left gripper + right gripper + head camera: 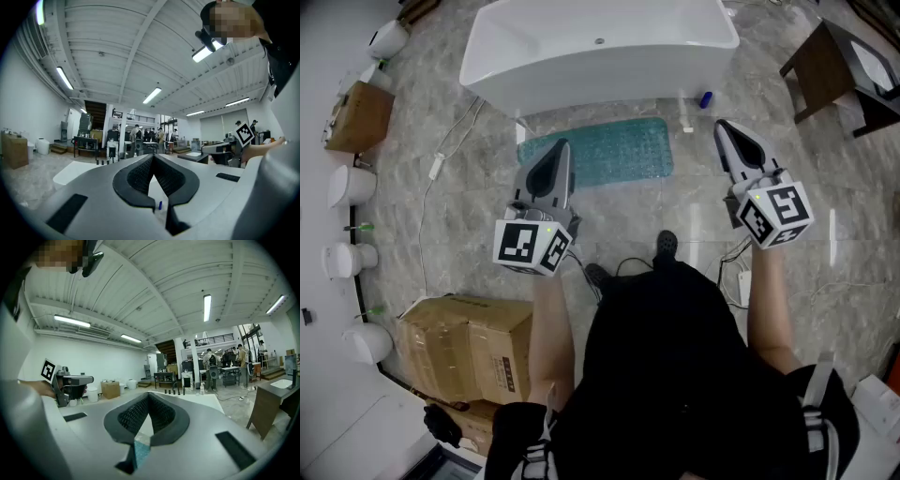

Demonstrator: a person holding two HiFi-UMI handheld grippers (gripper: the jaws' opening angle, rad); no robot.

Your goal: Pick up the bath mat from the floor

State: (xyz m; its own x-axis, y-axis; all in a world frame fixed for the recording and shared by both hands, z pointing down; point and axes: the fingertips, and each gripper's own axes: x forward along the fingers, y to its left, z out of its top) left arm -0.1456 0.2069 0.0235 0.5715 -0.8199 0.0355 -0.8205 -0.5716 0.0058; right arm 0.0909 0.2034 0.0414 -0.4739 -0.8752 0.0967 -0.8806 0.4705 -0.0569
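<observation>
Opening is needed for the left tool (561, 150) and right tool (724, 129), both shut and empty, before an edge of the bath mat (598, 152), flat on the floor (483, 214) by the bathtub (581, 52), is pinched.

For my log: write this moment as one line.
bath mat: on floor by bathtub | left claw: shut, empty | right claw: shut, empty

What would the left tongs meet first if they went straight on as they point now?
Likely nothing near. The left tongs are held about level above the bath mat and seem to point over the bathtub. Height is unclear; if lower, the bathtub comes first.
</observation>
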